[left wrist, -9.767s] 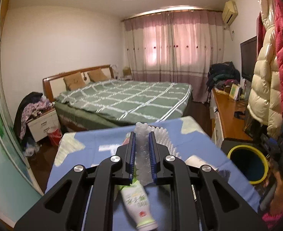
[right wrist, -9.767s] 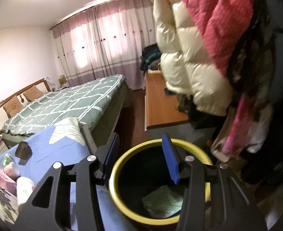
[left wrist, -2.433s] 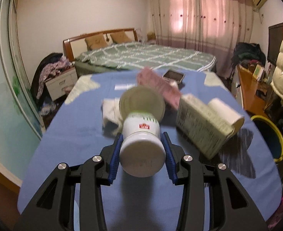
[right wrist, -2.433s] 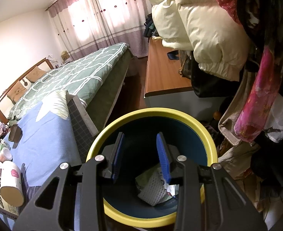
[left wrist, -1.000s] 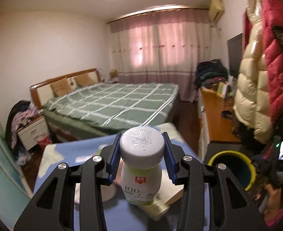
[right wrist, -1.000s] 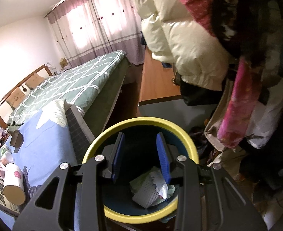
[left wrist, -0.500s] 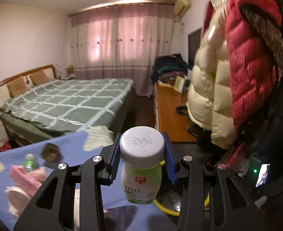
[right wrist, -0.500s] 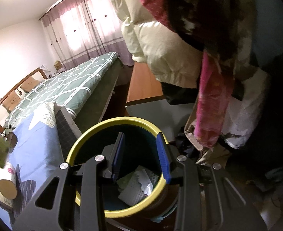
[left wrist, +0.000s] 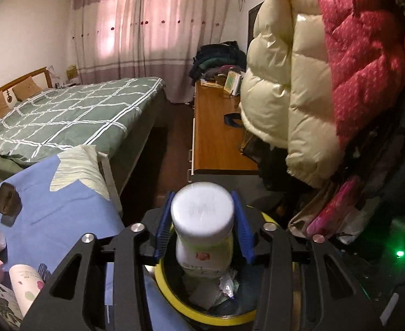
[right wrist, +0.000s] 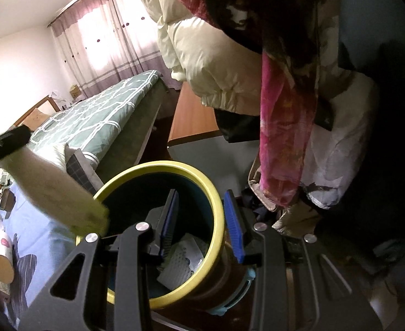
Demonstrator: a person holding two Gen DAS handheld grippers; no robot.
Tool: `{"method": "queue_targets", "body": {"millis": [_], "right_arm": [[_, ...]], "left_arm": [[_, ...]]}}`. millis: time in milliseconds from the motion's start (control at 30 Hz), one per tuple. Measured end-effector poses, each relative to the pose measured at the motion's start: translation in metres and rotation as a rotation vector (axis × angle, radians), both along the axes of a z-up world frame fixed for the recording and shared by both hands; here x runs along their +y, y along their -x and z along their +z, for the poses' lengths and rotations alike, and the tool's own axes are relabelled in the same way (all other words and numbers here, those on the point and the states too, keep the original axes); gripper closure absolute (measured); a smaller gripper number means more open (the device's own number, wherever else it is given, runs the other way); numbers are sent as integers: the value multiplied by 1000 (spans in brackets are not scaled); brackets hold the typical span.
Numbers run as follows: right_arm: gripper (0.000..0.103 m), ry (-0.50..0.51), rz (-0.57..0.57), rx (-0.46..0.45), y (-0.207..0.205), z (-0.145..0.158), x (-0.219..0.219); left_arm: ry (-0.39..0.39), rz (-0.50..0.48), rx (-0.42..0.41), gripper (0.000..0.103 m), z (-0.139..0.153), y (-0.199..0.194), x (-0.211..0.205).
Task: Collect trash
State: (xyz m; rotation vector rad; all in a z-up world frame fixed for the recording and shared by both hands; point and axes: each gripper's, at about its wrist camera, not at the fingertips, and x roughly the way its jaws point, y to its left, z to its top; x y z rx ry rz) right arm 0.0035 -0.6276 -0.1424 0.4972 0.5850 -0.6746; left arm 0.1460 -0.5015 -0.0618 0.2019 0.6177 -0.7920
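Over bin (left wrist: 172,298) rim, left jaws clamp bottle (left wrist: 202,234); right jaws straddle rim, ungripped.

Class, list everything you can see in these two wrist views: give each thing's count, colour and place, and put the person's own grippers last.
Bottle: one, white cap, pale green body, above the bin's opening.
Bin: one, yellow rim, dark inside, on the floor beside the table; crumpled trash lies in it.
Table: one, blue cloth, at left.
Paper cup: one, white with spots, lying on the table.
Bed: one, green checked cover, behind the table.
Curtains: pink, far wall.
Jackets: cream and red, hanging at right.
Desk: one, wooden, under the jackets.
Left gripper: black with blue pads, around the bottle.
Right gripper: same colours, straddling the bin's rim.
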Motion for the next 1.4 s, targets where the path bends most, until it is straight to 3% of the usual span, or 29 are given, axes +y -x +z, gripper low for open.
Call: {"method": "queue_targets", "body": {"millis": [33,67,200,333,600,800,1200,1400], "right_arm": [[70,2,3,2,-2,0,2],[70,5,5,3,-3,1,3],[70,11,21,5,-10,3,9],[66,24,42,5,-15,7,19],[66,59,105,5,-26,20,51],[65,85,170,14,-45,30,79],[64,144,351,45,-95,42,162],[57,143,487,18,-118,49,206]], "left_arm": [[2,11,-5,29,-1,0,2],[13,19,-13,24,1,1,7],[30,38,-74,19,18,11,35],[79,56,-85,10,39,16,78],[135,207,-120,5,56,14,191],[148,432,-175,5,55,-1,289],[128,819,-173,5,17,-45,472],[84,984,-171,5,-9,-59,536]]}}
